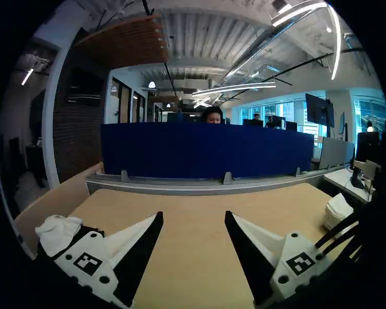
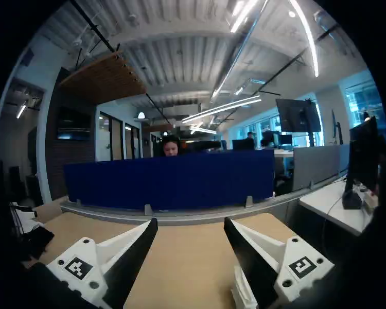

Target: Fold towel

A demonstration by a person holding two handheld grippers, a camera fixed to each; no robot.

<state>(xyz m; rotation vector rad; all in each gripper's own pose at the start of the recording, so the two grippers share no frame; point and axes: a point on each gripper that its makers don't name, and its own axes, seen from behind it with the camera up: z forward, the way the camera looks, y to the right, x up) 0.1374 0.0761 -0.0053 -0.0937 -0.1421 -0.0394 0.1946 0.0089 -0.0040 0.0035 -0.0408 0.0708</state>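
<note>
1. My left gripper [image 1: 193, 215] has its two fingers wide apart. Nothing is between them. It hangs over the table [image 1: 193, 252] and points along it.
2. The table is light wood.
3. The towel [image 1: 56, 232] is white and all crumpled up. In the left gripper view it lies by the table's left edge, just beside my left finger. Part of it is hidden behind that finger.
4. A stack [image 1: 338, 208] of folded white towels sits at the right side of the table. It is well apart from the crumpled towel.
5. My right gripper [image 2: 190, 222] also has its fingers spread apart. It holds nothing. It hangs over the table too.
6. In the right gripper view a bit of white cloth [image 2: 241, 288] shows low down, just beside the right finger. Most of it is hidden. I cannot tell if the finger touches it.
7. A blue wall [image 1: 208, 149] stands along the far edge of the table.
8. A person [image 1: 212, 114] sits behind the blue wall. I can see just the top of the head.
9. A dark screen [image 2: 365, 154] stands off to the right in the right gripper view.
</note>
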